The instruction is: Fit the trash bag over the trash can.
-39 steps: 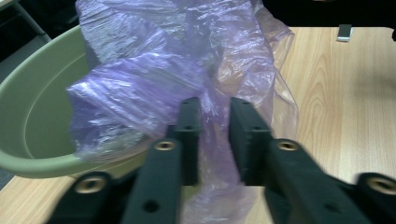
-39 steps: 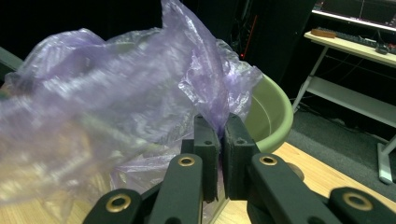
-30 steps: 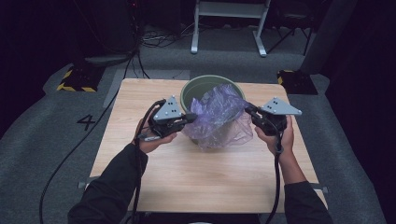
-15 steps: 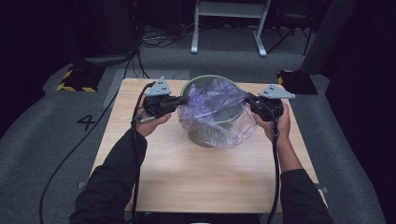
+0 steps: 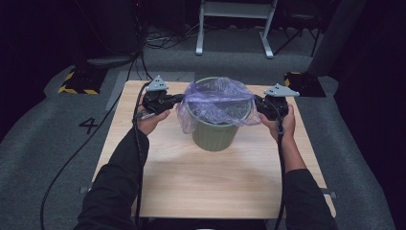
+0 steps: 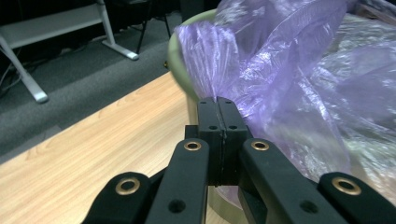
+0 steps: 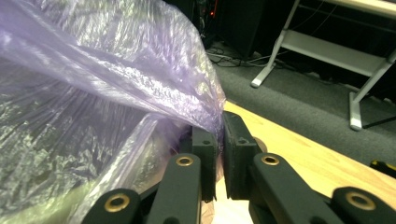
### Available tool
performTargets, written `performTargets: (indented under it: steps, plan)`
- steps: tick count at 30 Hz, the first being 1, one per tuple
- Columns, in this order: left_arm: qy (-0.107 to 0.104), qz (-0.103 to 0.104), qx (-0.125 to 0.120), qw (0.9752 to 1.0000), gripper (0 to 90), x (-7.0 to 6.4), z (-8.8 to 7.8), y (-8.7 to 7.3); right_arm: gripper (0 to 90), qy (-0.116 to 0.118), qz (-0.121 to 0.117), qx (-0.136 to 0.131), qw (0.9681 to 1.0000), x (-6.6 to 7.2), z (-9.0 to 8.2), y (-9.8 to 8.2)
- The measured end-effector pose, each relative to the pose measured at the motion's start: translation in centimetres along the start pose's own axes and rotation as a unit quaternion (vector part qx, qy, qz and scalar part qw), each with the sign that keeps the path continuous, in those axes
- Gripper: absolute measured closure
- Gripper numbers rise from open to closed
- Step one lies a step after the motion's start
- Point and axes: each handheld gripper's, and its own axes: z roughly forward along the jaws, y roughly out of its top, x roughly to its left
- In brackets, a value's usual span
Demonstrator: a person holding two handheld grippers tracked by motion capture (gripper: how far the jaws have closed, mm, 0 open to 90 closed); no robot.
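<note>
High view: bag draped over bin, desk centre. Your left claw at 9 o'clock and right claw at 3 o'clock pinch its edge, stretching the mouth over the rim.

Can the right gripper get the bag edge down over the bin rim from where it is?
Probably yes. The right gripper is shut on the purple bag, beside the green bin at rim height, nothing between.

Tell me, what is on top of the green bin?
A purple plastic bag covers the mouth of the green bin and hangs over its rim. The bag hides what is inside.
</note>
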Motion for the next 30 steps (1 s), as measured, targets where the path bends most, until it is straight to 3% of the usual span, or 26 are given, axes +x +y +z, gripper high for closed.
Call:
performTargets:
  steps: [3,4,6,7,11,17,21,26,28,30]
  plan:
    - [0.002,-0.012,-0.003,0.9999,90.0,0.4,-0.3,-0.2,87.4,0.006,0.000,0.002,1.0000,0.0,-0.1,-0.2]
    - [0.015,-0.023,-0.006,0.9996,87.7,0.5,-0.5,-0.3,88.0,0.009,0.000,0.001,1.0000,0.0,-0.3,-0.3]
    - [0.041,-0.035,-0.015,0.9985,62.8,0.5,-1.3,-0.2,88.5,0.012,0.000,-0.002,0.9999,0.1,-0.5,-0.4]
    - [0.029,-0.029,-0.027,0.9988,51.6,0.2,-1.9,-0.2,88.8,0.014,-0.001,-0.003,0.9999,0.1,-0.6,-0.4]
    - [0.007,0.000,-0.058,0.9983,27.7,-1.8,-4.8,0.1,89.2,0.023,-0.004,-0.009,0.9997,0.3,-1.3,-0.4]
    - [-0.009,0.029,-0.060,0.9977,17.1,-4.4,-7.7,-0.7,89.3,0.025,-0.013,-0.008,0.9996,0.6,-2.0,-0.2]
    - [-0.022,0.049,-0.067,0.9963,16.0,-6.0,-8.8,-1.9,89.3,0.020,-0.024,-0.004,0.9995,0.9,-2.1,0.0]
    - [-0.032,0.083,-0.039,0.9952,14.7,-8.8,-7.5,-3.3,89.2,0.019,-0.025,-0.002,0.9995,1.0,-2.1,0.3]
    - [-0.014,0.079,-0.023,0.9965,15.3,-8.9,-6.5,-3.3,89.0,0.017,-0.028,-0.001,0.9994,1.0,-2.1,0.3]
    - [-0.003,0.061,-0.012,0.9980,15.3,-8.2,-5.6,-3.4,88.9,0.018,-0.027,-0.001,0.9995,1.0,-2.1,0.3]
